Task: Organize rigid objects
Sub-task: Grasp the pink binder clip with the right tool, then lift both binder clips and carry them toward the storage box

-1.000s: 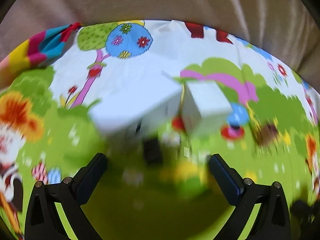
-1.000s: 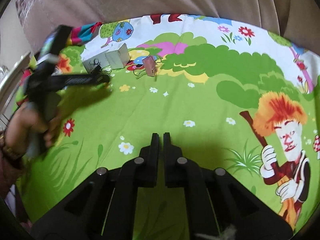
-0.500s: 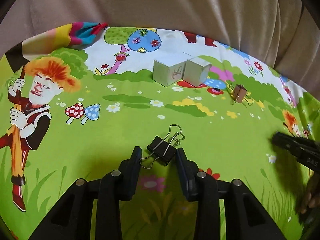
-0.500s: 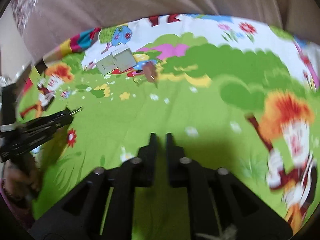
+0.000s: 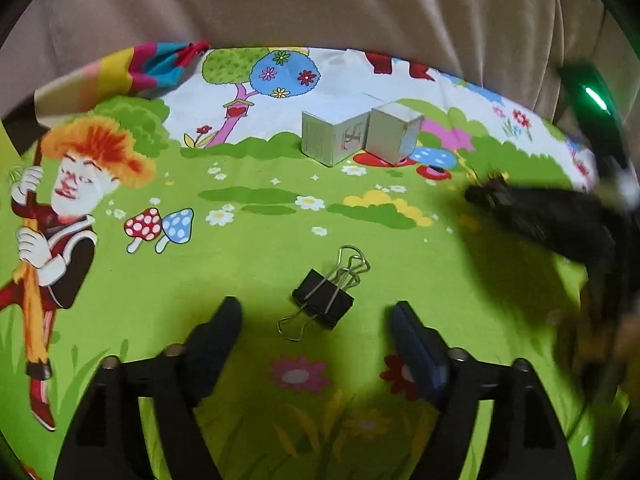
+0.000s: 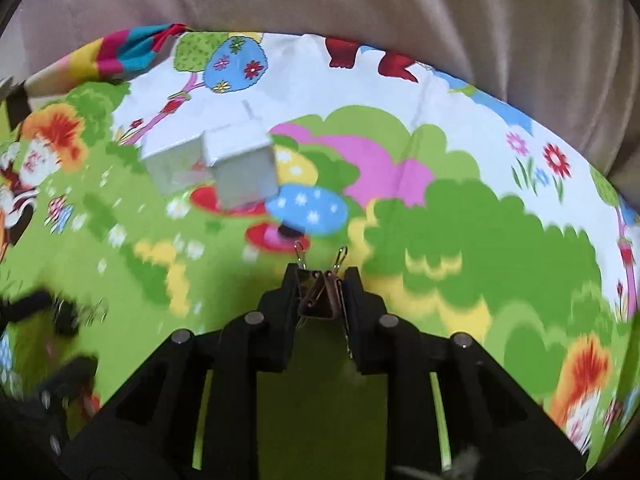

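Observation:
A black binder clip lies on the printed cloth between the fingers of my left gripper. Its jaws are opening and touch nothing. Farther back stand two grey-white cubes, side by side and touching. My right gripper has a brown binder clip between its pads. Its jaws are closing on the clip, whose wire handles stick out in front. The right gripper also shows blurred right of the cubes in the left wrist view. In the right wrist view the cubes are ahead to the left.
A cartoon-printed green cloth covers the surface. A beige cushion rises behind it. A bunched striped fabric lies at the far left corner. A person's blurred hand holds the right gripper.
My left gripper came back from the cubes, closed on the black clip, then opened, leaving the clip on the cloth. My right gripper travelled toward the cubes and now has the brown clip between its fingers.

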`<state>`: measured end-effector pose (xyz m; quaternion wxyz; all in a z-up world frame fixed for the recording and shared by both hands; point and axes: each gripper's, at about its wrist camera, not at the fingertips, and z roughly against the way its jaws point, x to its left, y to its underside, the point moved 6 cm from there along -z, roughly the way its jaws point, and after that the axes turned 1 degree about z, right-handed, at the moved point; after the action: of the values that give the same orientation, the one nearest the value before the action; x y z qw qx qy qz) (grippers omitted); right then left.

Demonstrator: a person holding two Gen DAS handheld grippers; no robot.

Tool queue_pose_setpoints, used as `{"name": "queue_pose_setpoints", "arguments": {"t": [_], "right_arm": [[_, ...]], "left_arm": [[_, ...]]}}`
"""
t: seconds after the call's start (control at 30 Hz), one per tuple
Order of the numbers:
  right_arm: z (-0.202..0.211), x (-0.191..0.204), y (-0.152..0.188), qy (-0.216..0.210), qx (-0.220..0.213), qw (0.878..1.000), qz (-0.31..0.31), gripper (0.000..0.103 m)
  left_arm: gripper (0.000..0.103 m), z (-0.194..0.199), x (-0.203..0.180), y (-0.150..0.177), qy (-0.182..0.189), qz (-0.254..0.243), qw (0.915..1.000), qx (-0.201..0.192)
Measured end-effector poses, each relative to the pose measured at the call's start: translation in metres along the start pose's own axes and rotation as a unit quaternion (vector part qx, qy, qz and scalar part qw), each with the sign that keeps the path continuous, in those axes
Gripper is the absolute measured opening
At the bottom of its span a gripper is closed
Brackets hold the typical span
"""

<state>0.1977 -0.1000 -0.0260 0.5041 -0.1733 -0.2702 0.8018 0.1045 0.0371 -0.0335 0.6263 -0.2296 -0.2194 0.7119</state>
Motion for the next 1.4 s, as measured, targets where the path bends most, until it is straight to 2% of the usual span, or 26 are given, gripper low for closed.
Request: {"name": "queue_pose_setpoints", "arguments": {"t": [0.1, 0.17, 0.27, 0.63, 0.7, 0.73, 0.77, 0.8, 0.83, 0.87, 1.07, 1.13, 1.27, 1.4], "right_arm": [[0.021, -0.006, 0.026, -0.003, -0.001, 1.000, -0.016, 0.026], [0.036, -0.008, 0.043, 0.000, -0.002, 1.000, -0.016, 0.026], [0.049, -0.007, 0.057, 0.002, -0.003, 1.000, -0.011, 0.026], [0.049, -0.007, 0.059, 0.002, -0.002, 1.000, -0.013, 0.026], [0.049, -0.007, 0.059, 0.002, -0.003, 1.000, -0.013, 0.026], [0.049, -0.007, 0.059, 0.002, -0.003, 1.000, -0.013, 0.026], [0.049, -0.007, 0.059, 0.002, -0.002, 1.000, -0.013, 0.026], [0.049, -0.007, 0.059, 0.003, -0.002, 1.000, -0.013, 0.026], [0.049, -0.006, 0.059, 0.003, -0.002, 1.000, -0.013, 0.026], [0.049, -0.006, 0.059, 0.003, -0.003, 1.000, -0.013, 0.026], [0.049, -0.010, 0.060, 0.012, -0.003, 1.000, -0.021, 0.026], [0.049, -0.013, 0.060, 0.012, -0.003, 0.999, -0.030, 0.026], [0.053, -0.014, 0.064, -0.001, -0.004, 0.999, -0.042, 0.026], [0.084, -0.009, 0.098, -0.033, -0.007, 0.996, -0.077, 0.026]], "left_arm": [[0.089, -0.004, -0.007, 0.000, -0.008, -0.021, 0.9997, 0.011], [0.103, -0.009, -0.011, 0.000, -0.005, -0.028, 0.9994, 0.022], [0.103, -0.013, -0.011, -0.001, -0.004, -0.029, 0.9992, 0.026], [0.102, -0.013, -0.011, 0.000, -0.005, -0.028, 0.9993, 0.025], [0.096, -0.011, -0.011, -0.001, -0.007, -0.025, 0.9995, 0.020], [0.084, -0.009, -0.010, -0.001, -0.006, -0.021, 0.9997, 0.012], [0.057, -0.006, -0.008, -0.002, -0.007, -0.018, 0.9998, 0.003], [0.037, -0.002, -0.006, -0.003, -0.008, -0.014, 0.9998, -0.010], [0.033, -0.001, -0.004, -0.002, -0.003, -0.010, 0.9999, -0.011], [0.030, 0.000, -0.001, -0.003, 0.005, -0.002, 0.9999, -0.014], [0.030, 0.010, 0.006, 0.002, 0.032, 0.024, 0.9990, -0.018], [0.030, 0.020, 0.003, 0.015, 0.028, 0.021, 0.9993, -0.016], [0.030, 0.049, -0.004, 0.053, 0.047, 0.037, 0.9981, -0.011], [0.030, 0.076, -0.012, 0.089, 0.055, 0.023, 0.9982, -0.005]]}}
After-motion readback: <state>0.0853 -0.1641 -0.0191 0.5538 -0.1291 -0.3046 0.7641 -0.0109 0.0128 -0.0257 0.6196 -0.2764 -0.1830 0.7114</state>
